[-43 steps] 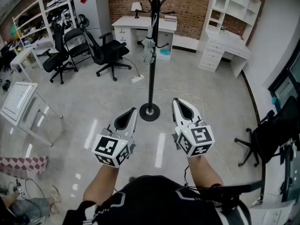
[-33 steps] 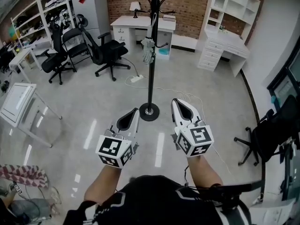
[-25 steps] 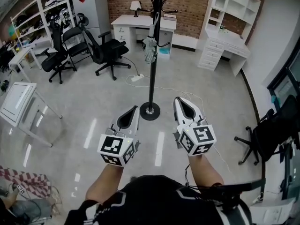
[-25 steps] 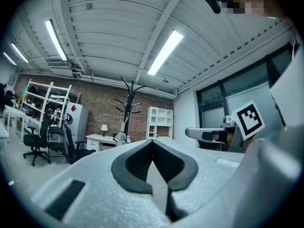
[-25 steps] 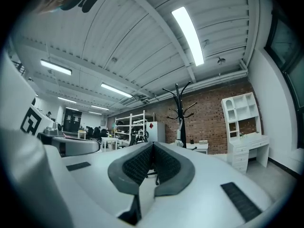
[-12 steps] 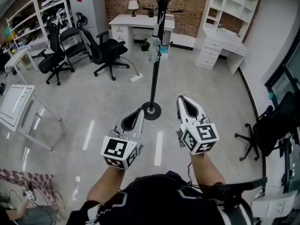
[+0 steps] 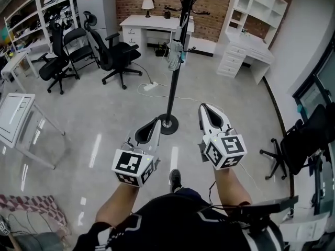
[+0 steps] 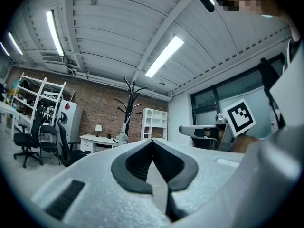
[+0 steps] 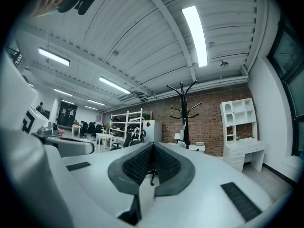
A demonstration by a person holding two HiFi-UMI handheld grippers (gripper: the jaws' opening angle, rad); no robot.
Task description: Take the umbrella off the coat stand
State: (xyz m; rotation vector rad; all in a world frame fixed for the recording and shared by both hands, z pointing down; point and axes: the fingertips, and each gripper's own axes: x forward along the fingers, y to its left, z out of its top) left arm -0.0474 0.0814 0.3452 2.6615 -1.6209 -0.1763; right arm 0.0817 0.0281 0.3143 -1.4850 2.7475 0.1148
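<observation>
**Item 1. Left gripper [image 7: 155, 123].** Jaws closed tip to tip with nothing between them, as the left gripper view confirms. We hold it about level, pointing across the floor [image 7: 99, 119].

**Item 2. Right gripper [image 7: 205, 107].** Also pinched shut and empty; the right gripper view shows its pads meeting with only the room beyond.

**Item 3. Coat stand [image 7: 175, 61].** 1 black upright with curved hooks at the top. It stands ahead of us, and in the head view it rises in the gap between the 2 grippers.

**Item 4. Umbrella [image 7: 174, 55].**
- Location: it hangs part-way up the coat stand, close against it, well apart from both grippers and, in our judgement, higher than they now point.
- Long axis: upright, parallel to the stand.
- Appearance: short, folded, pale grey-white with a faint green cast. The cloth is bunched in loose folds, so we judge it soft to grip. Its handle and strap are too small for us to make out.
- Bearing: left of the jaw line in the left gripper view [image 8: 122, 137], right of it in the right gripper view [image 9: 182, 137].
- Nearer hand: we cannot say; the right tip reaches slightly further forward.

**Note.** We judge that the jaws must open and rise before any grasp.
</observation>
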